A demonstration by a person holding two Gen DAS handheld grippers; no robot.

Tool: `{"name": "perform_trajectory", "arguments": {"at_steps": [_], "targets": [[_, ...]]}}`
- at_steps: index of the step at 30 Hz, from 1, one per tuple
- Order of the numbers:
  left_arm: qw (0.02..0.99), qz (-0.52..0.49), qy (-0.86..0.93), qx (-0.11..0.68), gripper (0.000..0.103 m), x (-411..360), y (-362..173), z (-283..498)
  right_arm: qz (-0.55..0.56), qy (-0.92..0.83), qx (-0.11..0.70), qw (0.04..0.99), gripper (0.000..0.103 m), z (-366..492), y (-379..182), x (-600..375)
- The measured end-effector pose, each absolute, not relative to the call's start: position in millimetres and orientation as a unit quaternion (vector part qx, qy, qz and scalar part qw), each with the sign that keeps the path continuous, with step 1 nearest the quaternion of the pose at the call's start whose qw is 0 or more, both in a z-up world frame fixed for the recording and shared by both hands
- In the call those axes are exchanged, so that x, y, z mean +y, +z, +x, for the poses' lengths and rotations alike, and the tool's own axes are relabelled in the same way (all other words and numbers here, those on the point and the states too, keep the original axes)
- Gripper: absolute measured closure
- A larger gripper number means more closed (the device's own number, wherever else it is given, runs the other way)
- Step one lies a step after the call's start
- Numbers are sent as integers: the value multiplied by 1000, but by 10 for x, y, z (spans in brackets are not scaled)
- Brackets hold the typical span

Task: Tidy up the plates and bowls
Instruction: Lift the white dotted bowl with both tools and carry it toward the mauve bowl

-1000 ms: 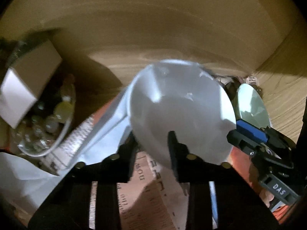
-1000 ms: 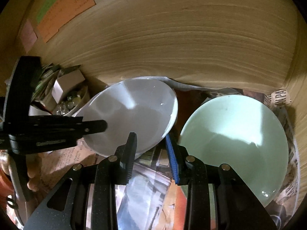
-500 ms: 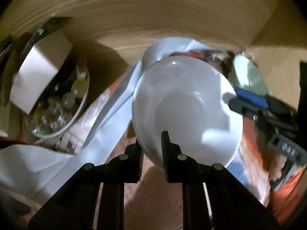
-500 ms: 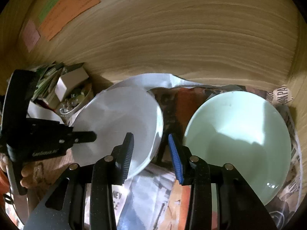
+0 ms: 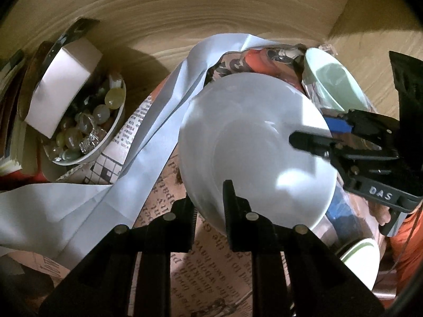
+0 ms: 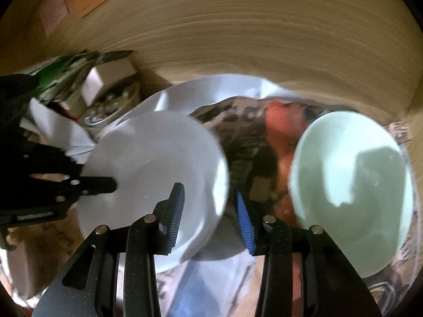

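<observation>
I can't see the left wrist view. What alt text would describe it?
The left gripper pinches the near rim of a white bowl above newspaper. The right gripper reaches in open from the right, with a pale green bowl behind.

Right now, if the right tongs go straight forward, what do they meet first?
Probably the white bowl's rim, already between the open right tongs; behind it lies crumpled newspaper. Depth is unclear.
</observation>
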State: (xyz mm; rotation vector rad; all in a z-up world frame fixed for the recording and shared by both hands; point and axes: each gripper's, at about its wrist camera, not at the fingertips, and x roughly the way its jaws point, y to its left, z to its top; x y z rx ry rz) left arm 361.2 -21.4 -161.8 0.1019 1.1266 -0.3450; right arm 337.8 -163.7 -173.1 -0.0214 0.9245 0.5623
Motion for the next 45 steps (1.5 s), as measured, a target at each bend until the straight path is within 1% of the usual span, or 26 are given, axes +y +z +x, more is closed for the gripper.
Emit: {"name": "perform_trajectory", "arguments": {"at_steps": [5,9,11,12,18,22,27,37,45], "targets": [[826,62,-170,534,84,-198,-1634,3560,-25,260,451,853,69,3335,-1837,-1589],[827,70,-170,532,83,-139,-1619,3482,-5,270,455,848,70,3359,-1867,-1582],[828,71,-169,529,82,-107,-1610,3448,-8,274,453,848,77,3367,-1866,-1534],[829,71,-168,528,82,-108,-1607,3443,-6,279,454,846,85,3368,-1865,-1507],[833,75,-160,523,82,-129,-1583,3379,-28,267,444,855,87,3307,-1823,-1469],[837,73,-164,517,82,-167,-1553,3312,-13,261,436,861,89,3260,-1734,-1537],[852,60,-166,492,82,-170,-1394,3169,-6,257,417,872,90,3146,-1557,-1618],[890,27,-169,423,82,-22,-959,2575,-11,254,353,900,89,2573,-1092,-1666],[908,27,-155,388,82,99,-790,2051,-16,266,317,910,89,2183,-922,-1555]]}}
